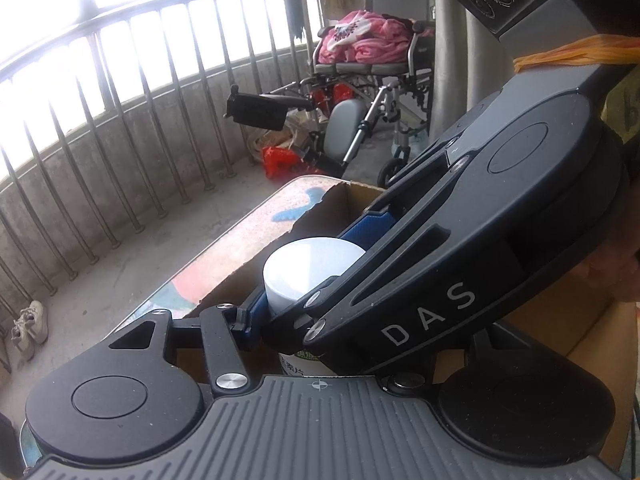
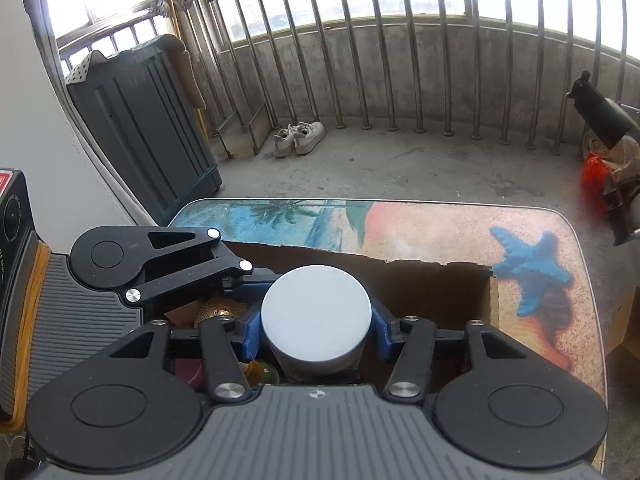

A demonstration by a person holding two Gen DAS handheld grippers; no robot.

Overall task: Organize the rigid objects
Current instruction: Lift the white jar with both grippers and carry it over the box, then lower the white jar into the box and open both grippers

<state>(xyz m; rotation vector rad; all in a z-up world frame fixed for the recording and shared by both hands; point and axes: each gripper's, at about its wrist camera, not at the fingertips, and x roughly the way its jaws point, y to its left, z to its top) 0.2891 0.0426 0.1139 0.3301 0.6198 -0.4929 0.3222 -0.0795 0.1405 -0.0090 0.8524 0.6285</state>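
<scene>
While a person holds a gripper in each hand over a painted table [image 2: 460, 236], the task looks partly done. On the table stands an open cardboard box [image 2: 495, 300] with a torn rim. Inside it, low down, some small items [image 2: 218, 310] already lie, too hidden to name. Much of the box's right half looks dark and bare.

Both grippers meet at one thing: a jar [image 2: 316, 312] with a flat white lid, upright, within the box opening. The right gripper [image 2: 316, 330] has its blue fingers [image 2: 251, 334] about half open and set against either side of the jar, just under the lid; it appears to hold it. The left gripper [image 1: 256, 316] comes in from the side, also about half open, one blue finger [image 1: 260, 304] touching the jar; its other finger is hidden behind the right gripper's body, so I cannot tell whether it grips.

Judging by this, the jar has yet to be set down and let go. No other loose items show on the table.
</scene>
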